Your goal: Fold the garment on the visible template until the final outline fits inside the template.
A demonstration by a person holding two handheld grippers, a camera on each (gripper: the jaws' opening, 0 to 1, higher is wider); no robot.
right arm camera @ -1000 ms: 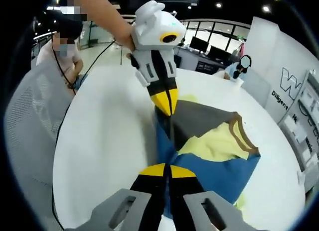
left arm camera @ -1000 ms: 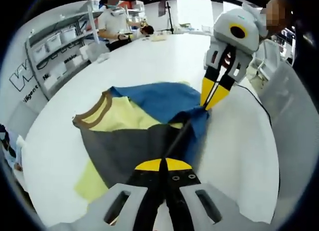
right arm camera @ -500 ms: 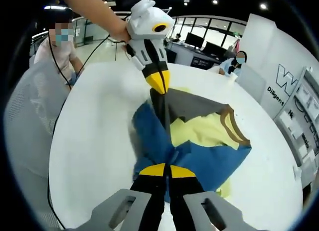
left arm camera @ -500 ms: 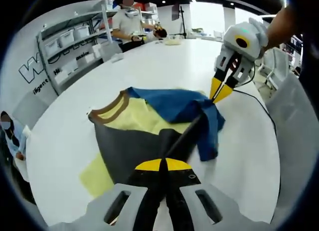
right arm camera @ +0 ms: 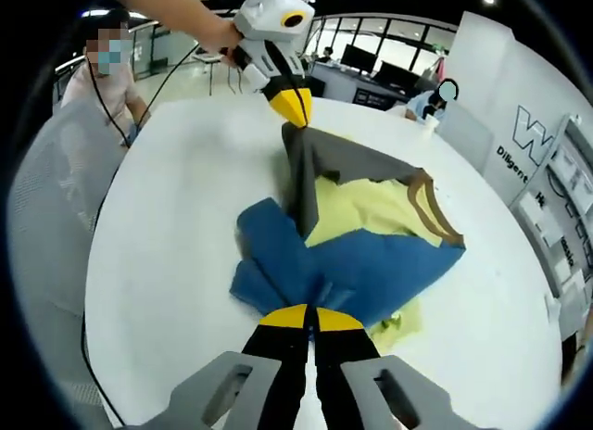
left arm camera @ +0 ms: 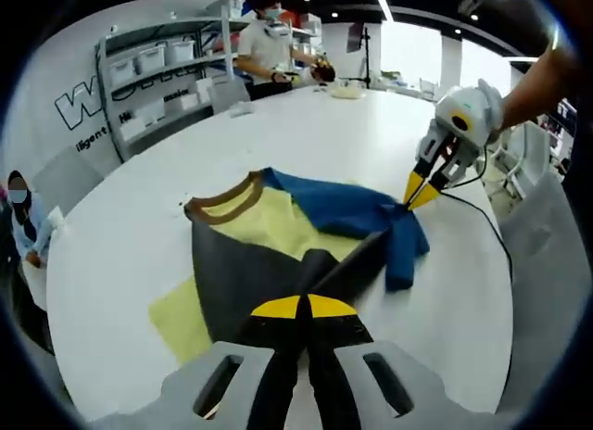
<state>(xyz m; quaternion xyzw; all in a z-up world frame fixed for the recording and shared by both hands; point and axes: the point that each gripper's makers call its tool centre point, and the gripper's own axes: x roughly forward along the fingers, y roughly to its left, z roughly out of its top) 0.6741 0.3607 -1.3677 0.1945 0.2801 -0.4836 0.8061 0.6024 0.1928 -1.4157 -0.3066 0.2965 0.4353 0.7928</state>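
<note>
A: Where is the colour-block T-shirt?

B: On the round white table, centre of the left gripper view. Grey panel lower centre, yellow panel with a brown collar above it, blue panel toward the right. It lies over a pale yellow template, which shows at the lower left beyond the grey edge.

A: Left gripper?

B: Fingers clenched on the grey fabric at bottom centre of its own view. In the right gripper view it sits top centre, yellow tips pinching the grey edge, which rises off the table in a peak.

A: Right gripper?

B: Fingers pinched shut on the blue fabric, bottom centre of its own view. In the left gripper view it is at the right, with blue cloth bunched up to its tips.

A: Why hold it that way?

B: My reading: both grippers pinch the same side edge of the shirt, one at each end, so that edge can be lifted and laid inward as one straight fold line. Cloth between them looks taut along a dark ridge.

A: Status?

B: Fold incomplete, I judge. The shirt spills past the template at several sides and the blue part is crumpled, not flat. Shirt and template are both in the workspace.

A: Background?

B: Shelving with bins at the upper left; seated people beyond the table.
</note>
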